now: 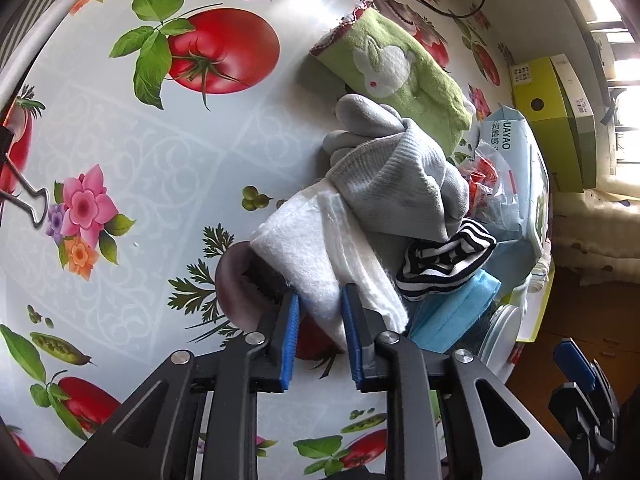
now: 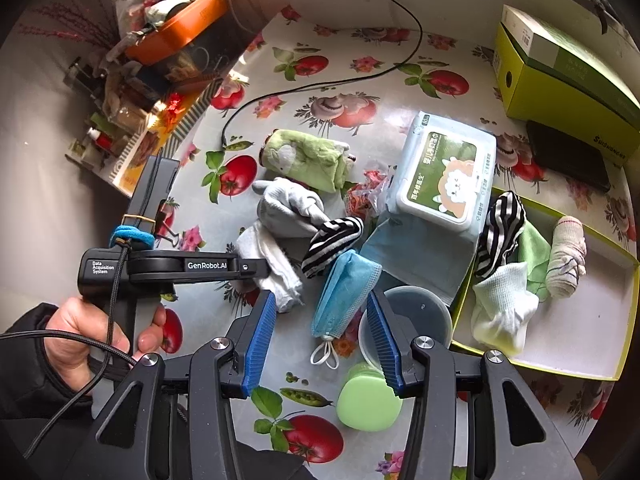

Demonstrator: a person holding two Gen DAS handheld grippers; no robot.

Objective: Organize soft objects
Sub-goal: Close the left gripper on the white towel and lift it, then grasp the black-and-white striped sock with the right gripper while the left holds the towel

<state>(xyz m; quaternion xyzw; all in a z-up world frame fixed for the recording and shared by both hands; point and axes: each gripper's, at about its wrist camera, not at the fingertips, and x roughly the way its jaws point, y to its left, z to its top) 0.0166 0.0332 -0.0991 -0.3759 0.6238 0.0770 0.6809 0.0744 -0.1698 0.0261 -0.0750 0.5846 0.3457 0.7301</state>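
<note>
The shallow yellow-green box lid (image 2: 624, 320) lies at the counter's (image 2: 360, 40) near right corner, just right of the wipes pack (image 2: 444, 176), which serves as landmark here. Inside the lid, nearest the wipes pack, a black-and-white striped sock (image 2: 502, 232) hangs over the lid's left wall; below it rests a pale white-and-yellow sock (image 2: 500, 312), a green cloth (image 2: 534, 256) beside that, and a rolled whitish sock (image 2: 566, 256) furthest from the pack.

The loose pile sits left of the wipes pack: a green rabbit-print sock (image 1: 396, 68) up and left, a grey sock bundle (image 1: 396, 184) below it, a white sock (image 1: 320, 256) lower still, a second striped sock (image 1: 444, 260) and a blue face mask (image 2: 344, 296) under the pack's lower left corner. A grey lidded tub (image 2: 420, 308) and a green round-capped bottle (image 2: 368, 400) stand below the pack.

The left tool (image 1: 320, 332) has its blue pads narrowed onto the near end of the white sock, the fabric pinched between them. The right tool (image 2: 322, 340) hovers half open above the mask and the tub, with nothing gripped. A hand (image 2: 92, 340) grasps the left tool's handle.
</note>
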